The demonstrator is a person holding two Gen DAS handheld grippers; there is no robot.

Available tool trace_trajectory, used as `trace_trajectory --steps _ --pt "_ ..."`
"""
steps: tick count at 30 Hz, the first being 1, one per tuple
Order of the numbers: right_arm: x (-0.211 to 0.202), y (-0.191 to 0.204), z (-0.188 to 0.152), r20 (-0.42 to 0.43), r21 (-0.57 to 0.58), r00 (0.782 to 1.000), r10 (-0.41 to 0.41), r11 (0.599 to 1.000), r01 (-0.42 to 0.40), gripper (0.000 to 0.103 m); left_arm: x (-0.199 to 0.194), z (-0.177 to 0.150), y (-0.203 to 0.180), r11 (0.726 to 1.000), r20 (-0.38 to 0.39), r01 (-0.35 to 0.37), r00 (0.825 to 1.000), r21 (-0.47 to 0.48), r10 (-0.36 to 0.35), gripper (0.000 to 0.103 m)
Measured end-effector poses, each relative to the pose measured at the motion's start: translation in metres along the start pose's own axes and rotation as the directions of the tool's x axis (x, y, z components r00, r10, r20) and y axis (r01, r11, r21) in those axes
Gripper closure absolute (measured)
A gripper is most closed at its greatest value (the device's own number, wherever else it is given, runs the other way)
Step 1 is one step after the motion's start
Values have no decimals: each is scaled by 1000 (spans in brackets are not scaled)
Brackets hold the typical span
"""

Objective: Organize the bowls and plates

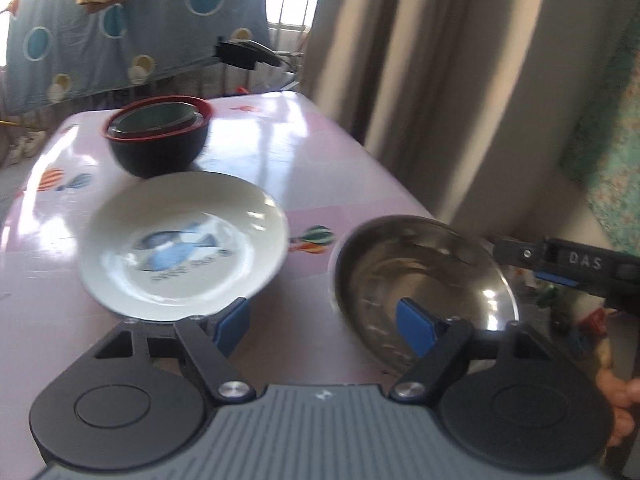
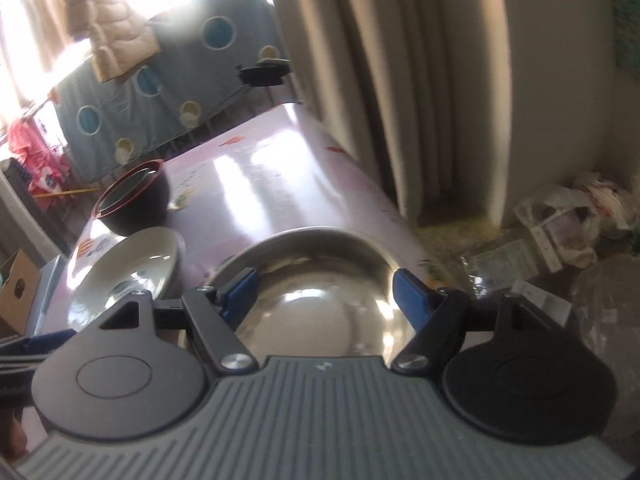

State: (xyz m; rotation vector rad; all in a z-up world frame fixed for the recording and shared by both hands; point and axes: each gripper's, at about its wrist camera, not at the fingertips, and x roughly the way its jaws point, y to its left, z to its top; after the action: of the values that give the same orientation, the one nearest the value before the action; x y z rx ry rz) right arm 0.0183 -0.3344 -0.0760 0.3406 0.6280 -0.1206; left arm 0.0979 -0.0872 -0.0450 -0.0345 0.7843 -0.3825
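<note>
1. The bench [image 1: 280,152], covered in a glossy pink cloth with balloon prints, carries all the crockery; a curtain [image 1: 420,60] hangs along its right edge
2. A steel bowl [image 1: 420,276] is seen at the near right of the bench, tilted towards the left wrist camera; whether it is lifted or propped on its edge cannot be told
3. A white plate [image 1: 184,244] with a blue print lies at the near left, just beside the steel bowl, probably kept apart as the base for stacking
4. A black bowl [image 1: 160,148] with a red rim stands at the far left, with smaller bowls nested inside it, so part of the sorting is judged done
5. The right gripper [image 2: 320,292] is held with its blue pads wide apart on either side of the steel bowl, not clamped, likely to seize it
6. The left gripper [image 1: 324,320] is likewise spread, holding nothing, poised between plate and steel bowl
</note>
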Motion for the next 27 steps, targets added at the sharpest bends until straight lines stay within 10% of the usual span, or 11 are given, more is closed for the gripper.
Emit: trace_trajectory --steps 13,22,27 --pt "46 -47 -14 -58 95 997 -48 994 53 57 64 -5 -14 999 -123 -11 992 37 16 80" --pt "72 -50 -17 -80 83 996 -39 996 45 91 77 -5 -18 998 -131 -28 991 64 37 85" --pt "69 -40 -17 -64 37 996 -58 997 60 92 74 -5 -17 997 -120 -31 992 65 38 86"
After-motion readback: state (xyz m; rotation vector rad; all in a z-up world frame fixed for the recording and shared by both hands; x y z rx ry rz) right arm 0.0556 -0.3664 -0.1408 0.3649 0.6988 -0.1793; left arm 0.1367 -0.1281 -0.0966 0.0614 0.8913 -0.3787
